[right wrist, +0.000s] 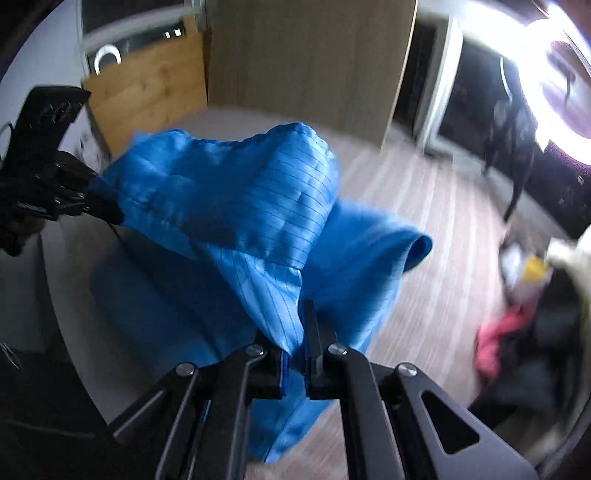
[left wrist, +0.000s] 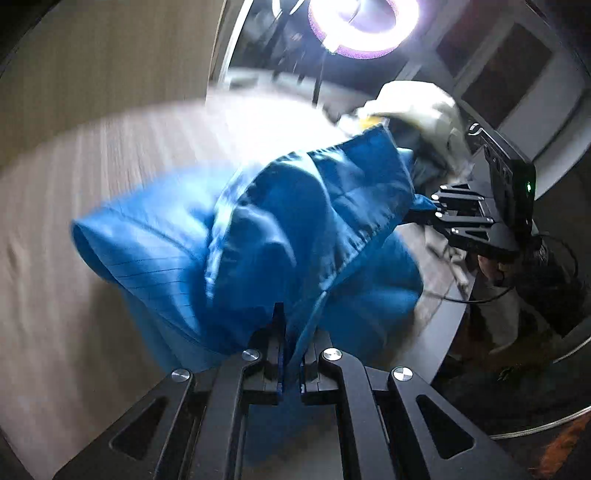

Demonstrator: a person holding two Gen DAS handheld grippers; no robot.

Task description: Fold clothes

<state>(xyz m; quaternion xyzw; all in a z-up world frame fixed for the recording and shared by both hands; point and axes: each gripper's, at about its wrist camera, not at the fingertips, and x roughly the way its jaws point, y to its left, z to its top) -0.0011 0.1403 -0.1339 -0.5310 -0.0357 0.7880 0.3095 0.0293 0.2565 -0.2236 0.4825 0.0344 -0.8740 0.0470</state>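
1. On my left wrist camera, my left gripper [left wrist: 291,350] has its two fingers pressed together on a gathered edge of the blue garment [left wrist: 266,229], which hangs lifted above the pale wood-grain table [left wrist: 74,206]. The cloth bulges out ahead of the fingers, with a rolled hem off to the left side of the frame. Across from me, my right gripper [left wrist: 424,210] pinches another corner of the same garment, its fingers closed on the fabric. Behind it I see a heap of pale clothes [left wrist: 413,107], and a bright ring light [left wrist: 364,26] glares at the top. The picture is blurred.

2. On my right wrist camera, my right gripper [right wrist: 295,354] is clamped on a bunched fold of the blue garment [right wrist: 240,206]; thin dark stripes run across the shiny fabric. The cloth stretches up and to the left of the frame, where my left gripper [right wrist: 107,212] holds the far corner, fingers shut on it. Below the garment lies the wood-grain table [right wrist: 424,192]. At the right edge of the frame sits a pile of clothes with a pink piece [right wrist: 498,343] in it.
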